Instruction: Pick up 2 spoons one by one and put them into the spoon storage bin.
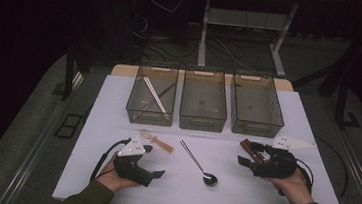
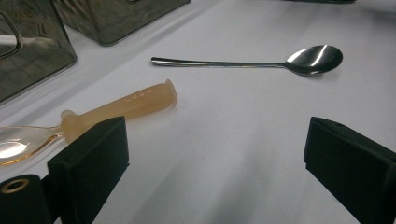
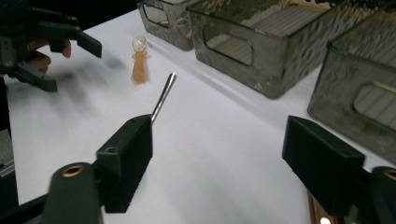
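A metal spoon (image 1: 198,163) lies mid-table, bowl toward me. To its left is a clear plastic spoon with a tan handle (image 1: 157,141). A brown-handled utensil (image 1: 251,148) rests at the right. My left gripper (image 1: 154,161) sits low at the front left, open, pointing right toward the plastic spoon (image 2: 121,105) and metal spoon (image 2: 280,60). My right gripper (image 1: 249,155) hovers by the brown-handled utensil (image 3: 320,214), which shows under its right jaw. Its jaws stand open with bare table between them, facing the metal spoon's handle (image 3: 163,95).
Three dark see-through bins (image 1: 204,100) stand in a row at the back of the white table (image 1: 118,106). The left bin (image 1: 152,96) holds chopsticks. The table's front edge runs close under both hands. Dark floor and desk legs lie beyond.
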Motion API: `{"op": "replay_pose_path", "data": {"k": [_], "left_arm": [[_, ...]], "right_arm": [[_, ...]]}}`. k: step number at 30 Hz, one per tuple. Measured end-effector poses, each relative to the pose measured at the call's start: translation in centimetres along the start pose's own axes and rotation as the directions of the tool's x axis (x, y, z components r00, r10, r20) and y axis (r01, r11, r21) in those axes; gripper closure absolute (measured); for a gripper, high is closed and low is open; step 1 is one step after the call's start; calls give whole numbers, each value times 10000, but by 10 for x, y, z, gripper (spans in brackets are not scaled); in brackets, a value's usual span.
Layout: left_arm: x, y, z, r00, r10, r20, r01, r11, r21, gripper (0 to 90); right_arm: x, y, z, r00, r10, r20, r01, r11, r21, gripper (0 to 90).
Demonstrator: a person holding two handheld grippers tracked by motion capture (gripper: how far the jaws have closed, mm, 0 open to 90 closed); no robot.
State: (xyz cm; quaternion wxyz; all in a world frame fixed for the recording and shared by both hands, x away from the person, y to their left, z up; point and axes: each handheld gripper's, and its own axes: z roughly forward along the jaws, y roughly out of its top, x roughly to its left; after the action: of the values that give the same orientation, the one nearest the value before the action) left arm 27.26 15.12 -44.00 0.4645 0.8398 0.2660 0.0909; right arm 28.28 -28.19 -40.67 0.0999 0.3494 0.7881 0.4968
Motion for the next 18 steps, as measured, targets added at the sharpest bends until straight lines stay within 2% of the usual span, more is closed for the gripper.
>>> {"op": "replay_pose_path", "data": {"k": [2, 7, 13, 18], "left_arm": [[1, 0, 0, 9999, -137, 15, 137, 9999, -34, 59], [2, 1, -2, 9998, -179, 51, 179, 9998, 9, 62], [2, 2, -2, 9997, -191, 141, 190, 9998, 105, 65], [7, 6, -2, 9997, -242, -22, 243, 9997, 60, 161]], "right_arm": [[0, -7, -1, 10000, 94, 0, -94, 10000, 26, 216], [1, -24, -4, 9991, 406, 124, -407, 9991, 107, 202], [4, -36, -9, 9993, 335, 185, -341, 9988, 356, 202], [7, -40, -8, 9995, 313, 97, -318, 9982, 507, 202]]}}
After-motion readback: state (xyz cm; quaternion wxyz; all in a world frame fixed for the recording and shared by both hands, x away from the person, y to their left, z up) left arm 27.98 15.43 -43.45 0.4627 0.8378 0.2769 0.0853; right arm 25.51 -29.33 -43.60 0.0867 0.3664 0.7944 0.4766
